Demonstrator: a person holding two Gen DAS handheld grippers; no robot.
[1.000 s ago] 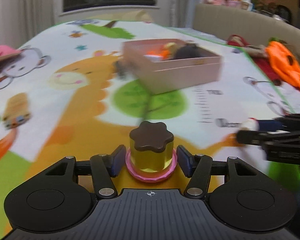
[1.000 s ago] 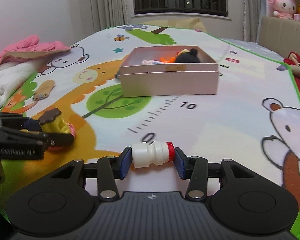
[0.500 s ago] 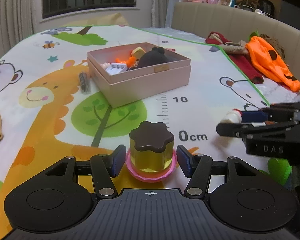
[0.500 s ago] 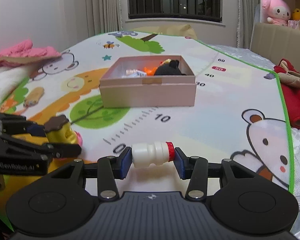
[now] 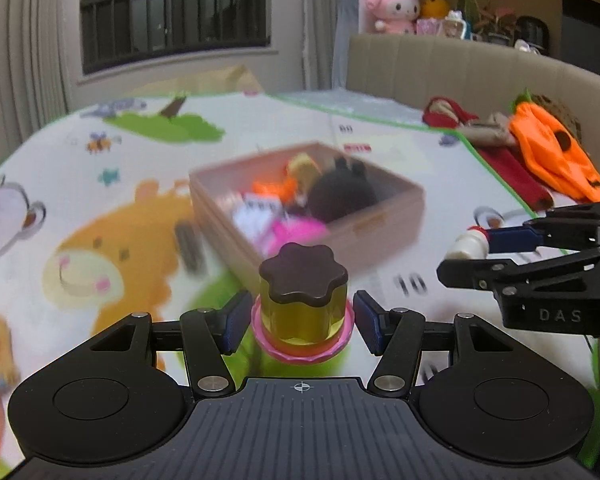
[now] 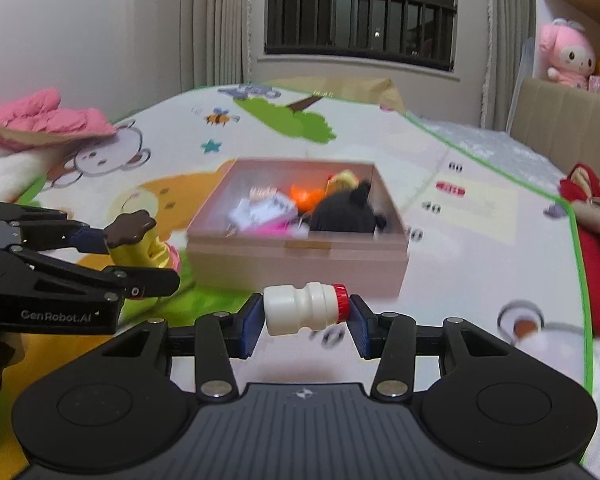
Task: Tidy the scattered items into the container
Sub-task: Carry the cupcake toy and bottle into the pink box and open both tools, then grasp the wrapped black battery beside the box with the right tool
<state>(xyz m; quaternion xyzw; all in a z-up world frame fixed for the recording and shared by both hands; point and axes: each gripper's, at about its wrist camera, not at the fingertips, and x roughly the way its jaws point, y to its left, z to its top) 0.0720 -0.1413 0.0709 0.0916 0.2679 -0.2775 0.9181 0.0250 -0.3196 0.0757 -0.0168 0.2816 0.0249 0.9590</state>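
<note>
Looking along the left gripper [image 5: 302,322], its jaws clench the pink base of a toy pudding [image 5: 303,300], yellow with a brown flower-shaped top, held upright above the play mat [image 5: 100,184]. Ahead sits the pink cardboard box [image 5: 376,232], already holding a black plush [image 5: 342,194] and other toys. From the right wrist view, the right gripper [image 6: 303,320] grasps a small white bottle [image 6: 302,307] with a red cap, lying sideways between the blue pads, near the box's front wall.
</note>
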